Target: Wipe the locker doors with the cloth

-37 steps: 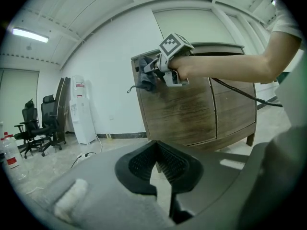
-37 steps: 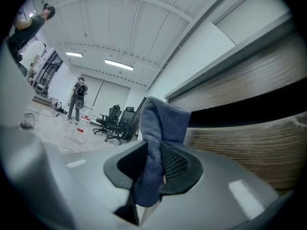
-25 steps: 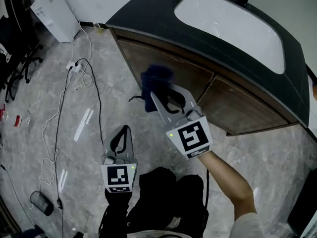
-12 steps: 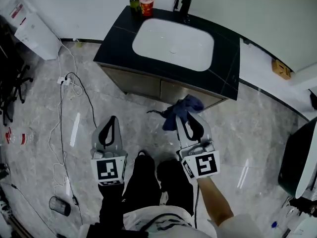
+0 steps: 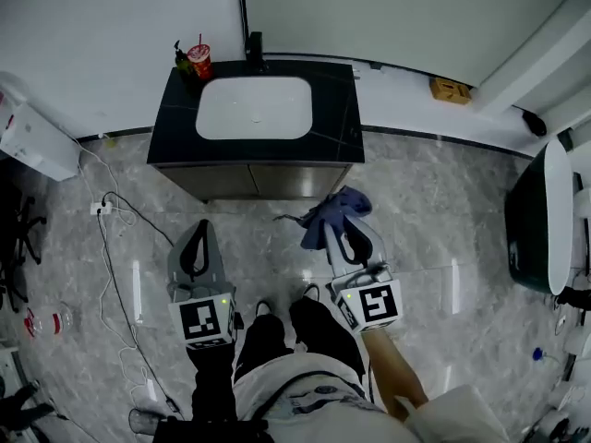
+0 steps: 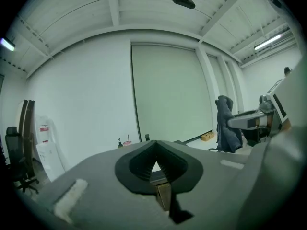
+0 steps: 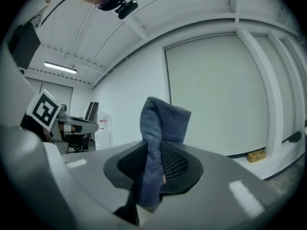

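the blue cloth (image 7: 160, 143) is pinched between the jaws of the right gripper (image 5: 334, 232). its pads are clenched on a twisted fold. one bunch stands up past the jaw tips and the rest trails down behind them into the throat of the gripper. in the head view the cloth (image 5: 334, 212) spills out ahead of the tips and to their left, in mid air, touching nothing else.

the left gripper (image 6: 155, 145) is beside the right one and well apart from it. its jaws are pressed together at the tips with nothing between them. from its own view the cloth (image 6: 228, 128) hangs off to the right of its jaws.

ahead of both pairs of jaws, and apart from them, are the cabinet doors (image 5: 249, 181) of a vanity. the doors are nearer the right gripper's tips than the left's. above the doors is a dark counter (image 5: 346, 109) with a white basin (image 5: 254, 109) sunk in it. a faucet (image 5: 255, 46) stands behind the basin, and a red cup (image 5: 199, 60) with a straw stands just beside a dark bottle (image 5: 181, 58) at the counter's far left corner.

farther out, a small cardboard box (image 5: 451, 89) lies by the wall beyond the right jaws. a white appliance (image 5: 32, 141) and loose cables (image 5: 111, 238) lie on the marble floor (image 5: 434, 210) to the left of the left jaws. the person's legs (image 5: 277, 340) show behind both grippers.
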A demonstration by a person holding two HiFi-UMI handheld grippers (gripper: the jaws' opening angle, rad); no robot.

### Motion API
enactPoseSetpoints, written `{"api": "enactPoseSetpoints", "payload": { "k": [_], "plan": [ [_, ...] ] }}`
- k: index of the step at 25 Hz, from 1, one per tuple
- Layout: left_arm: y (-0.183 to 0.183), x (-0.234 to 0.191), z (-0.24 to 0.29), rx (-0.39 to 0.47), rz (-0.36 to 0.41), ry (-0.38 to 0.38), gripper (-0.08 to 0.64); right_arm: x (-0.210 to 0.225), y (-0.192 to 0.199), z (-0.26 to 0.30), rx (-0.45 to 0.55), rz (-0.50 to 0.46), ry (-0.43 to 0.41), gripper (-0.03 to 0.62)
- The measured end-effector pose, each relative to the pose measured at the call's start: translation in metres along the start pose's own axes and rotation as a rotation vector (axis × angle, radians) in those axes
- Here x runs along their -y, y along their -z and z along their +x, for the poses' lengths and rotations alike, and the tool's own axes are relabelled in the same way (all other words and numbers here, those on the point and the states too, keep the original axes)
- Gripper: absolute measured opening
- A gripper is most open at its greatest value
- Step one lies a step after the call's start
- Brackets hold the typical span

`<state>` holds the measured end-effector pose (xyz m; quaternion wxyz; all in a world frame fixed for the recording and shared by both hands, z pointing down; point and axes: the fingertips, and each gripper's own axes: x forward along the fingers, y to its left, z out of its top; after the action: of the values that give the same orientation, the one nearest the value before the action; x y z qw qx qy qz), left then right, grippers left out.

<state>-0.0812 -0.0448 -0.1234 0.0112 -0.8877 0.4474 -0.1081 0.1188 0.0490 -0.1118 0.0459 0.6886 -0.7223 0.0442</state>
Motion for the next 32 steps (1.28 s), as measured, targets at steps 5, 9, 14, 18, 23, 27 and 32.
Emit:
{"api": "enactPoseSetpoints", "payload": {
  "k": [5,9,14,18,23,27,32],
  "plan": [
    [-0.025,0.006,-0.021,0.012,0.028,0.103,0.002,-0.012,-0.022,-0.030,0.016,0.027,0.110,0.081],
    [-0.030,0.001,-0.037,0.020,0.031,0.143,0.002,-0.029,-0.033,-0.049,0.019,0.040,0.153,0.077],
    [-0.036,0.008,-0.050,0.036,0.037,0.166,0.002,-0.036,-0.043,-0.066,0.032,0.026,0.180,0.072],
    [-0.045,0.025,-0.060,0.041,0.037,0.186,0.002,-0.031,-0.056,-0.078,0.047,0.041,0.183,0.070],
    [-0.048,0.043,-0.064,0.031,0.034,0.201,0.002,-0.023,-0.063,-0.085,0.054,0.040,0.181,0.070],
    [-0.054,0.049,-0.068,0.047,0.038,0.192,0.002,-0.022,-0.067,-0.090,0.058,0.033,0.169,0.071],
    [-0.060,0.051,-0.065,0.060,0.034,0.187,0.002,-0.018,-0.068,-0.085,0.058,0.031,0.160,0.071]
  ]
}}
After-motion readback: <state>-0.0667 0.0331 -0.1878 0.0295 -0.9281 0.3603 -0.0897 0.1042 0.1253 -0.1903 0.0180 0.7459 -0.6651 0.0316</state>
